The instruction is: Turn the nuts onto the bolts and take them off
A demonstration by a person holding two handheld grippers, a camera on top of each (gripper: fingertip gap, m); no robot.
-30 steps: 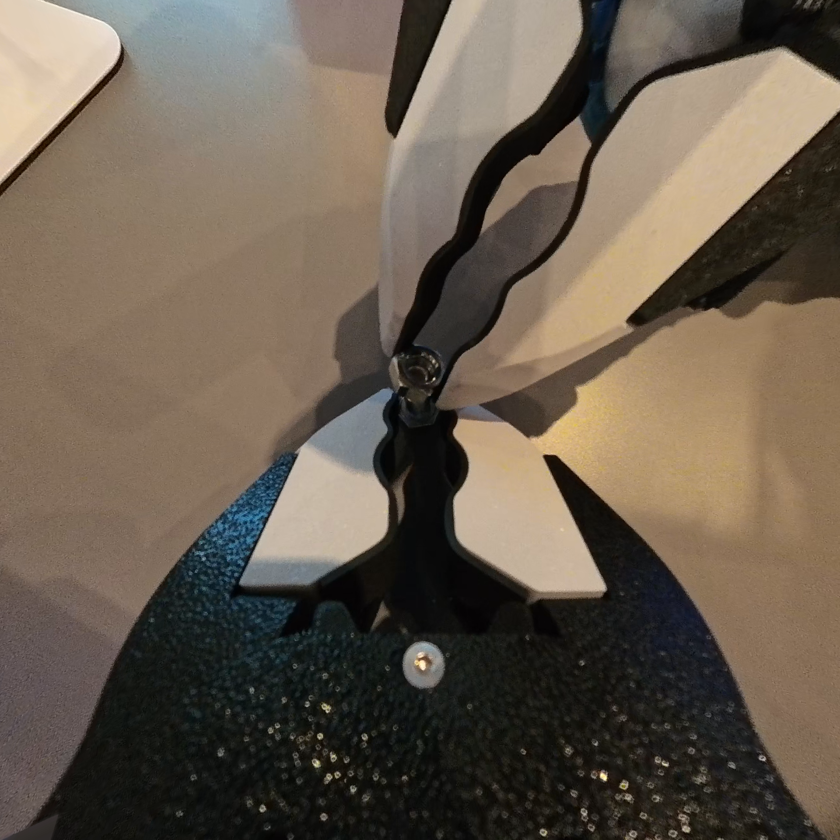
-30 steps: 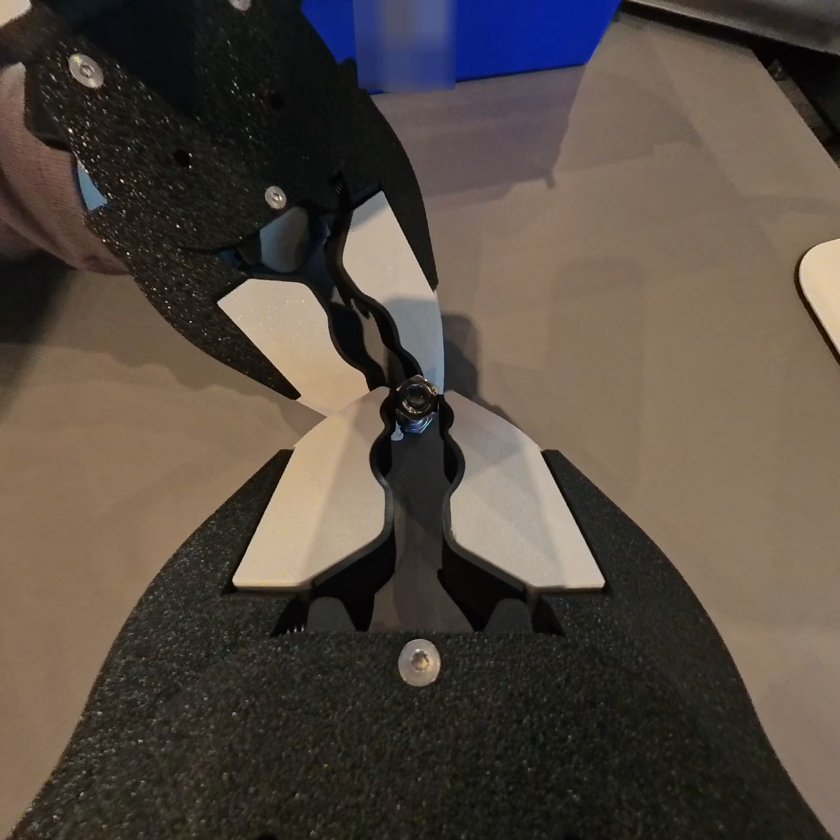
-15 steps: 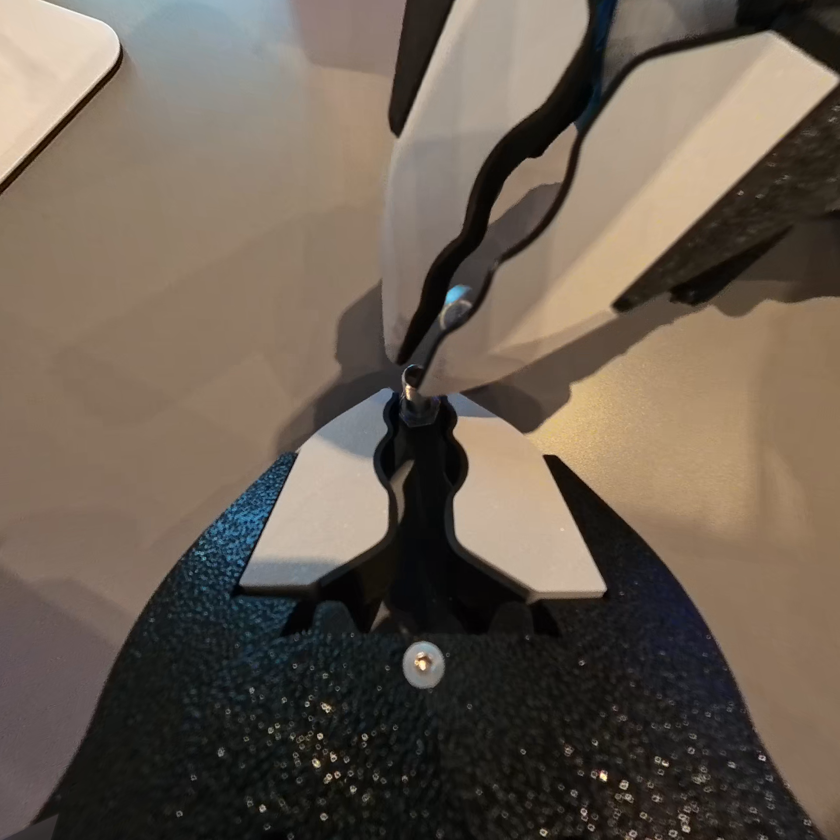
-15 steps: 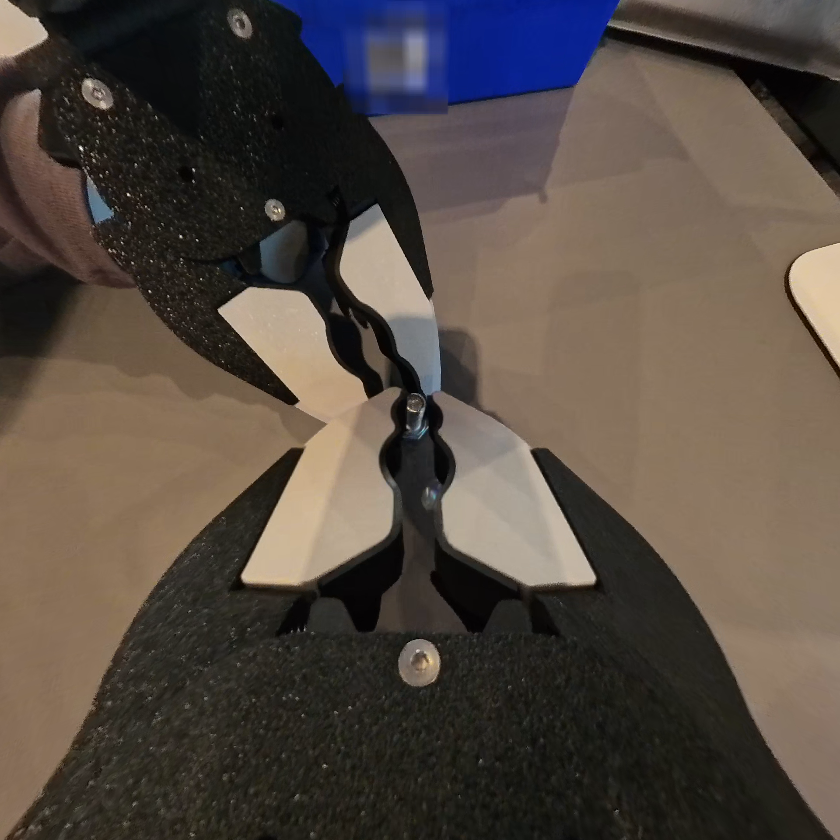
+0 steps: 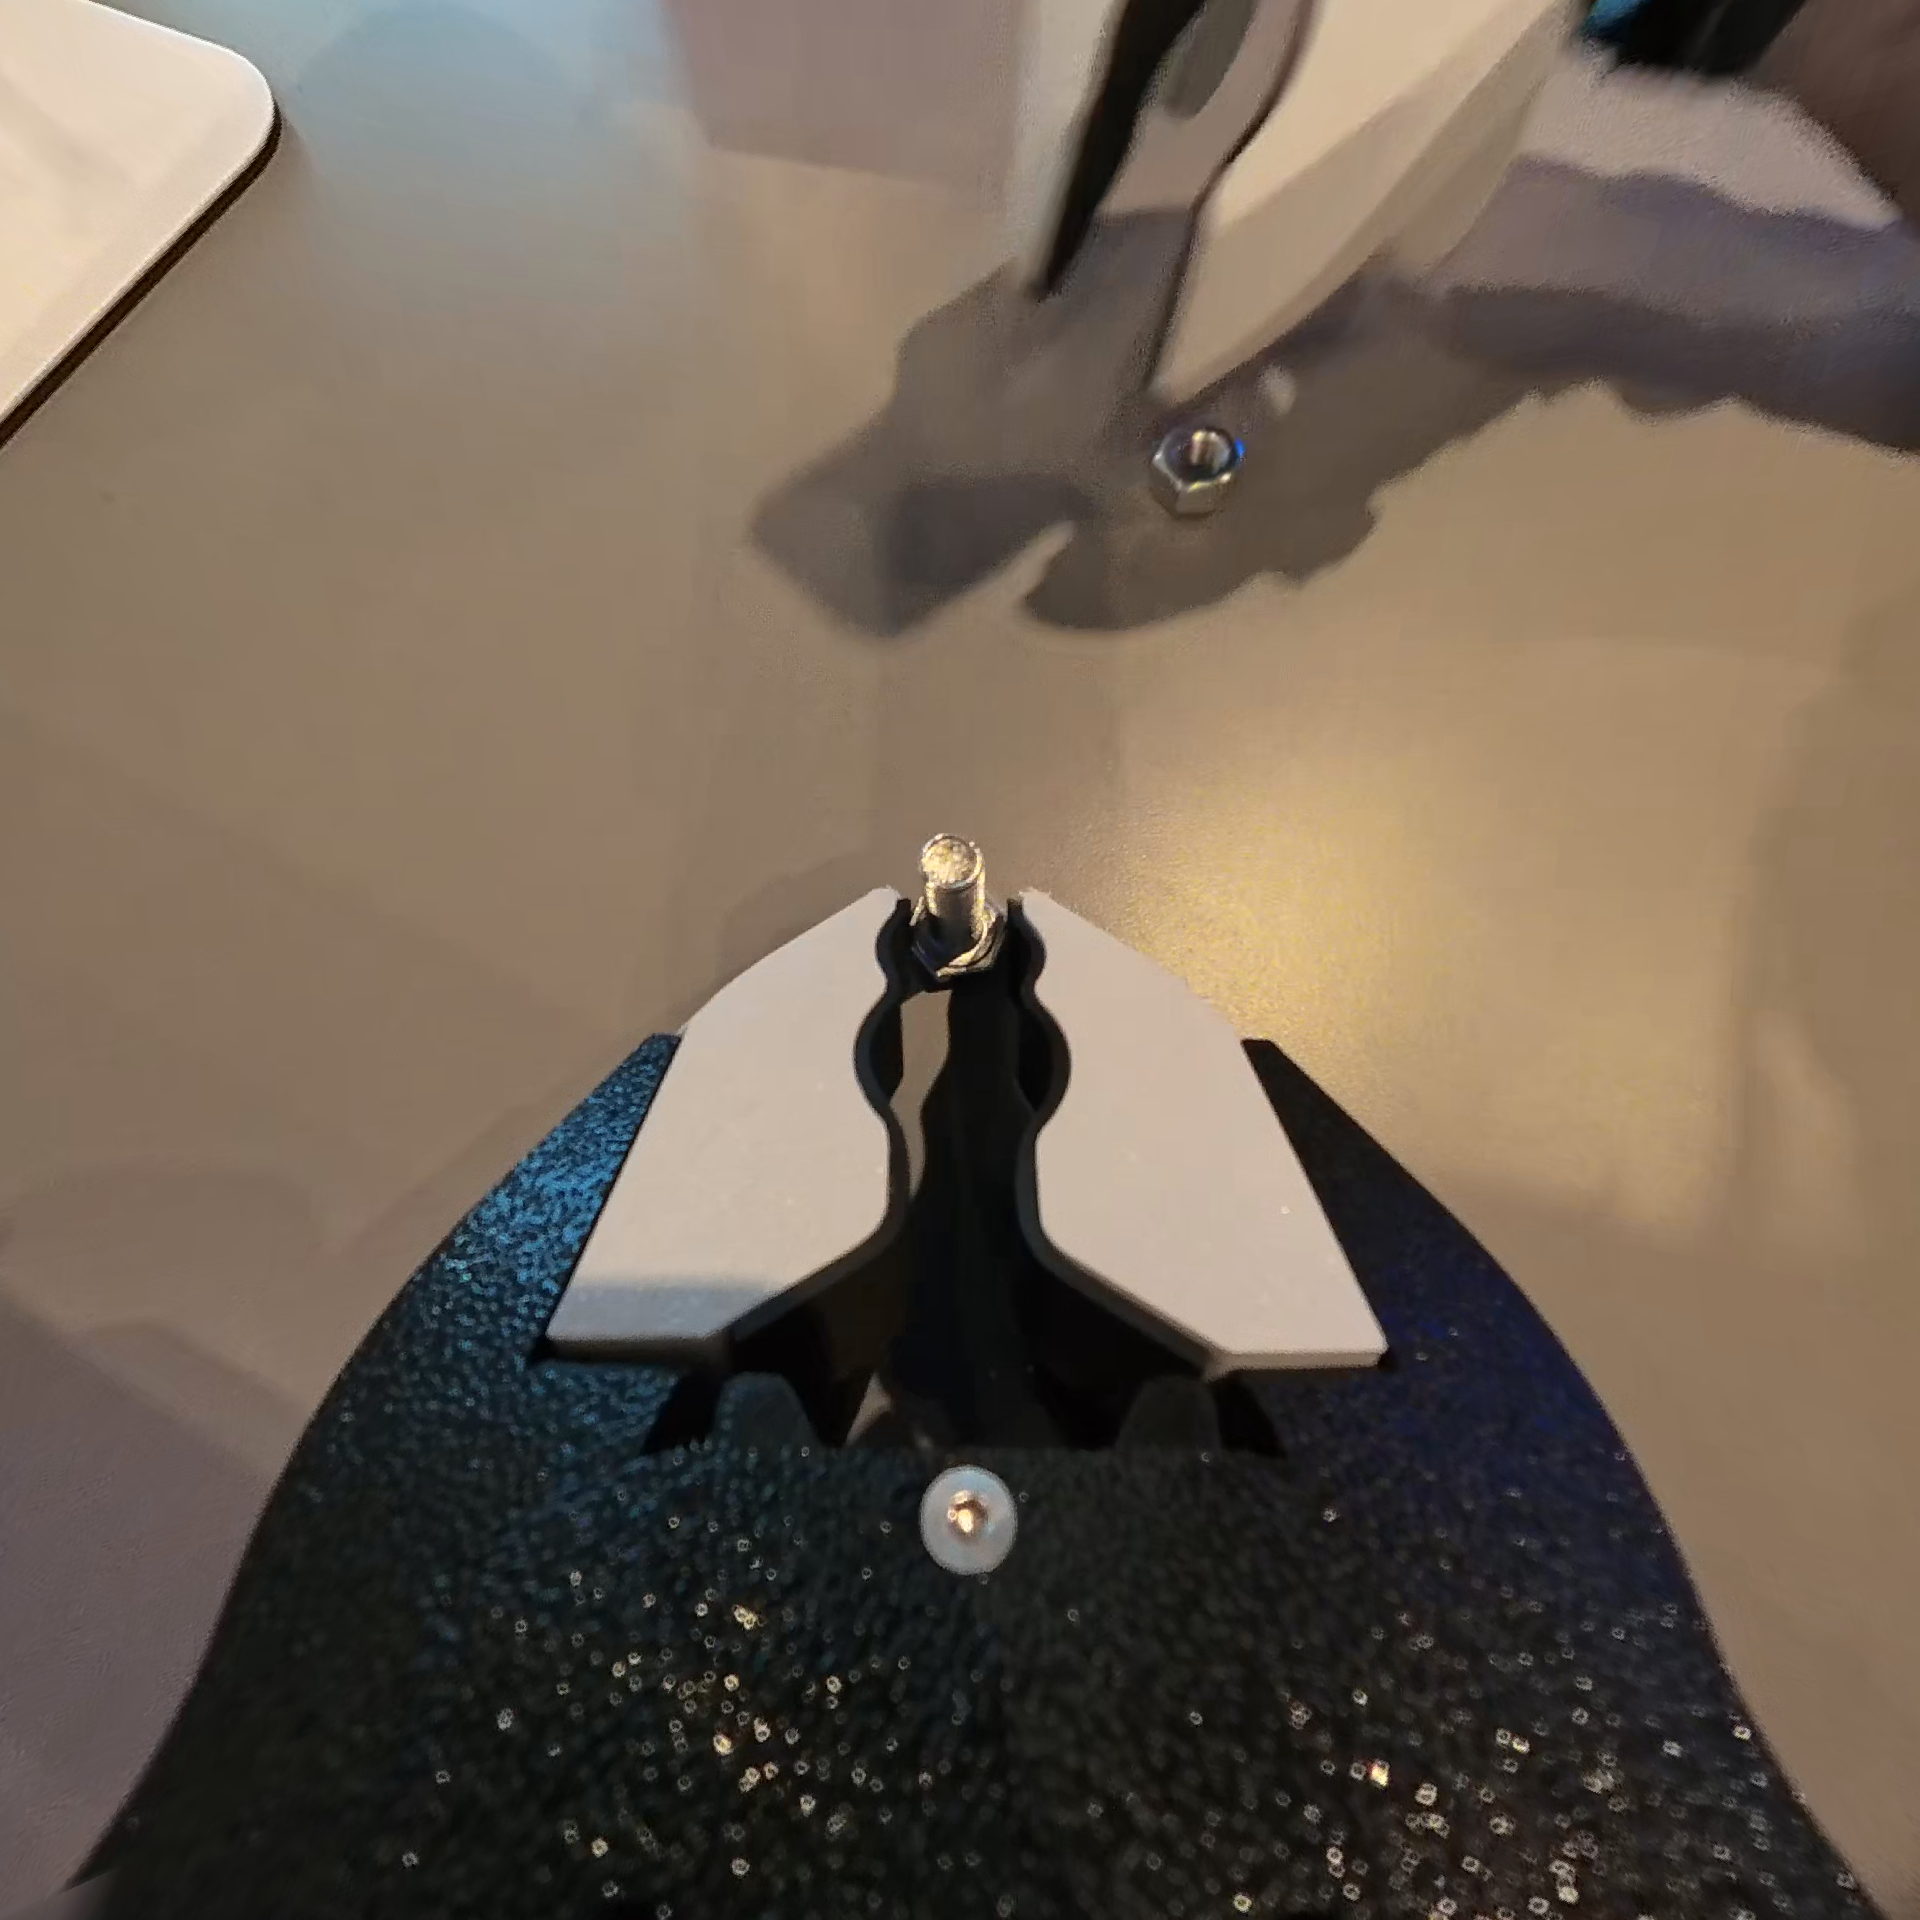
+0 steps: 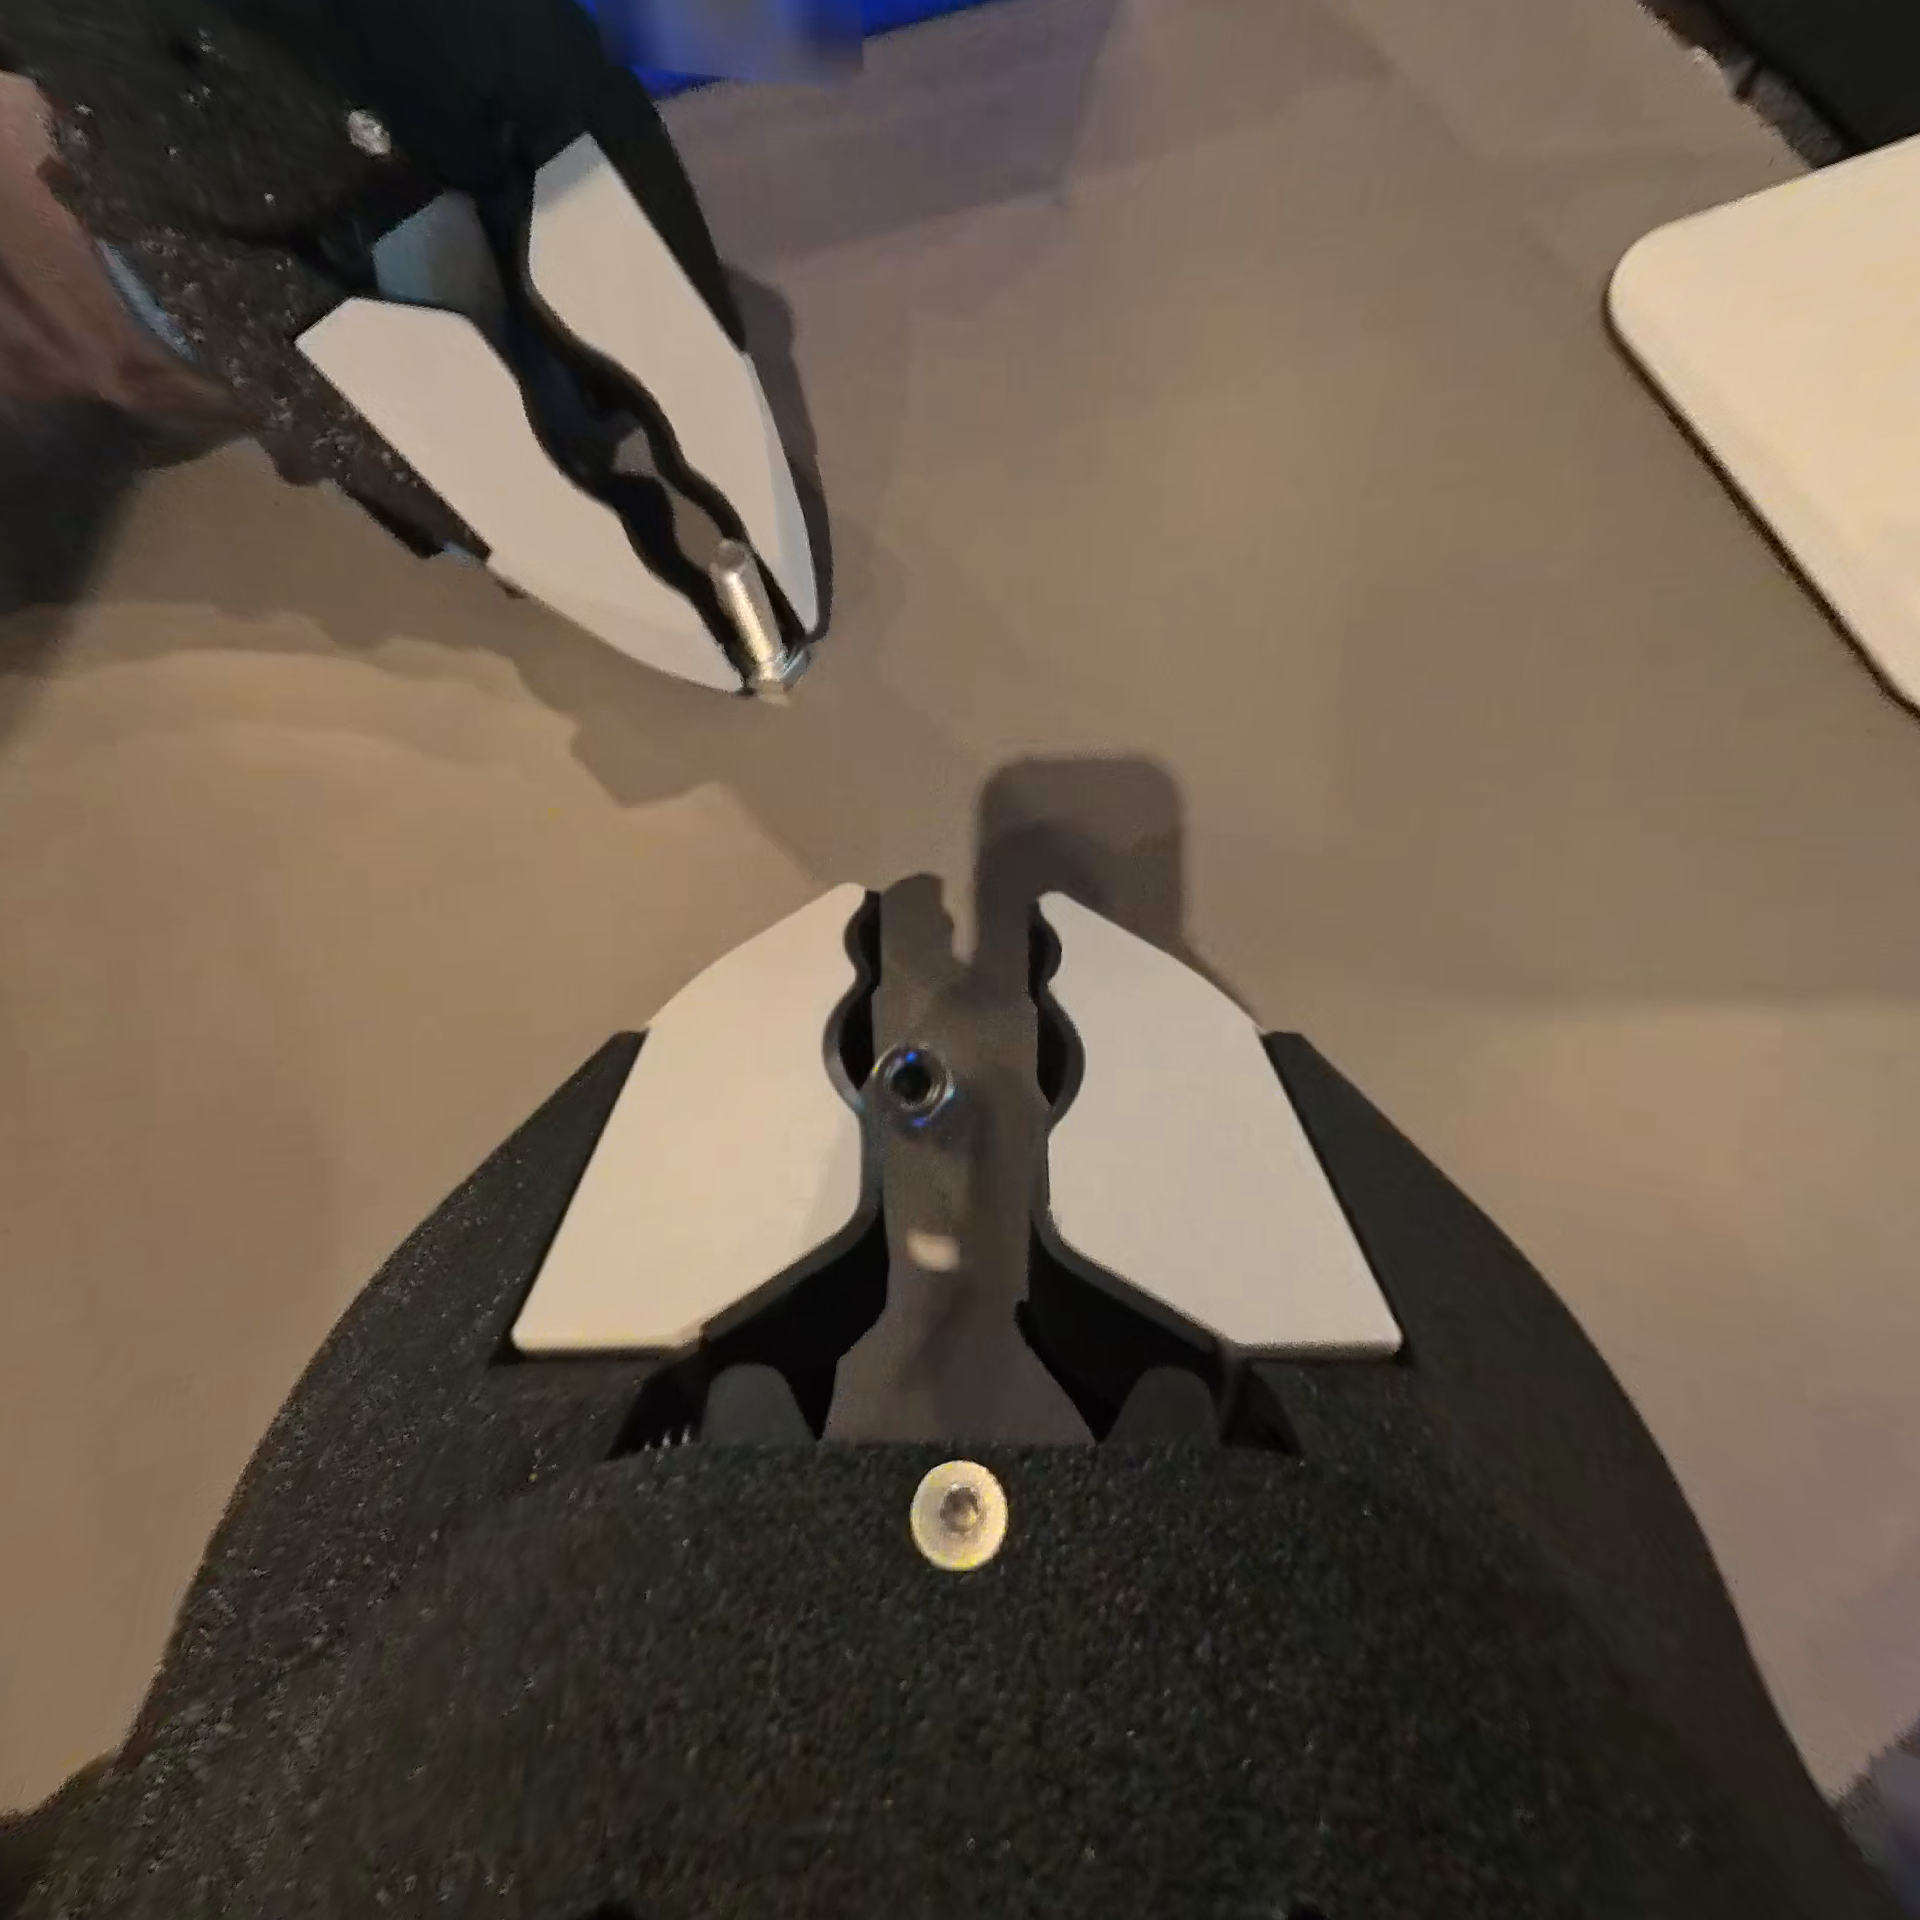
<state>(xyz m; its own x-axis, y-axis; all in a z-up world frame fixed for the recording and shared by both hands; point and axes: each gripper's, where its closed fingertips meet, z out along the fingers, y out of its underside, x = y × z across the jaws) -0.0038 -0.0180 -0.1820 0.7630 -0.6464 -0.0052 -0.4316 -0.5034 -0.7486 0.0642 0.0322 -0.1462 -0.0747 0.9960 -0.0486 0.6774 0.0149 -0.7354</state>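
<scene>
My left gripper point(image 5: 956, 906) is shut on the head of a silver bolt point(image 5: 951, 883), whose bare shaft points away from the camera. It also shows in the right wrist view point(image 6: 774, 665), upper left, with the bolt point(image 6: 748, 618) in its tips. My right gripper point(image 6: 951, 904) is open and empty. A silver nut point(image 6: 912, 1091) lies on the grey table, seen through the gap between its fingers. In the left wrist view the nut point(image 5: 1197, 473) lies on the table just below the blurred right gripper point(image 5: 1122, 301).
A white tray point(image 6: 1787, 364) lies on the table point(image 6: 1143, 520) at the right; in the left wrist view it point(image 5: 94, 208) is at the top left. A blue box point(image 6: 727, 42) stands at the far edge. A person's sleeve point(image 6: 62, 312) shows behind the left gripper.
The nut came off the bolt and out of my right gripper, which opened, and now lies on the table. The two grippers have moved apart; the left still holds the bolt.
</scene>
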